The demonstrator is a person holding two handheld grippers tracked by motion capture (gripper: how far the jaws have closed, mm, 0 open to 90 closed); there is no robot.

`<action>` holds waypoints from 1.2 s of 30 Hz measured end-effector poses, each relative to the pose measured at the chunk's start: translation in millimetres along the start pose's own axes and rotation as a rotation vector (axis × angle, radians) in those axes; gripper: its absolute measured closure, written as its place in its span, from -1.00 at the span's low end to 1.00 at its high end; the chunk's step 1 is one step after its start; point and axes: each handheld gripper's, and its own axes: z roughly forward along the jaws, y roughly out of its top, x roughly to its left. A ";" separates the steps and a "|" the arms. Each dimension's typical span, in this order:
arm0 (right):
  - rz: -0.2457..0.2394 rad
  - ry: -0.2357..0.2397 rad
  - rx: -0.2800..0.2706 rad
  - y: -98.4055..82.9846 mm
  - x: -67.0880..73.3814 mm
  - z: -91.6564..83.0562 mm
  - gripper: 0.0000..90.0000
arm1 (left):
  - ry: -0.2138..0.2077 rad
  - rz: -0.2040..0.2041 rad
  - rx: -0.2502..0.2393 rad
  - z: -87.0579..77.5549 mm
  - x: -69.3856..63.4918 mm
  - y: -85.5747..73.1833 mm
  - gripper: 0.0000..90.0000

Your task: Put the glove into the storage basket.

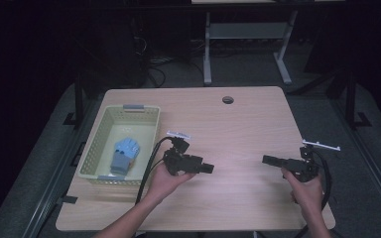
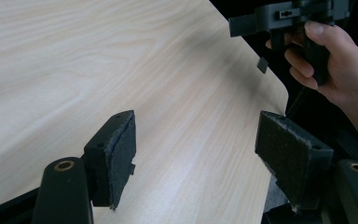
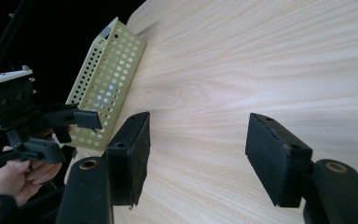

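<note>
My left gripper [image 1: 207,168] is held low over the middle of the wooden table [image 1: 238,124], pointing right. In its own view the left gripper [image 2: 198,140] is open, with only bare wood between the pads. My right gripper [image 1: 266,159] hovers near the table's right side and points left, toward the other one. Its own view also has the right gripper [image 3: 198,140] open and holding nothing. Each gripper view shows the other hand farther off: the right gripper [image 2: 249,42] at top right, the left gripper [image 3: 67,135] at far left.
A pale green perforated basket [image 1: 93,148] stands on the left of the table with a blue folded item [image 1: 124,153] inside; the basket [image 3: 107,79] also appears beyond the left hand. A round cable hole [image 1: 227,99] lies near the far edge. Dark floor and desk legs surround the table.
</note>
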 end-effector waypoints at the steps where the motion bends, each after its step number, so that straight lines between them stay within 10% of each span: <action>1: -0.001 0.002 -0.005 -0.7 -1.1 -1.2 -0.11 | 0.001 0.008 0.001 1.1 -1.1 -1.3 -0.36; 29: -0.036 0.020 -0.017 -29.9 -13.9 -14.9 -0.12 | -0.104 -0.016 -0.040 5.6 -11.2 -57.0 -0.40; 36: -0.046 0.041 -0.004 -40.4 -11.9 -10.5 -0.13 | -0.072 0.025 -0.046 6.5 -14.3 -77.4 -0.43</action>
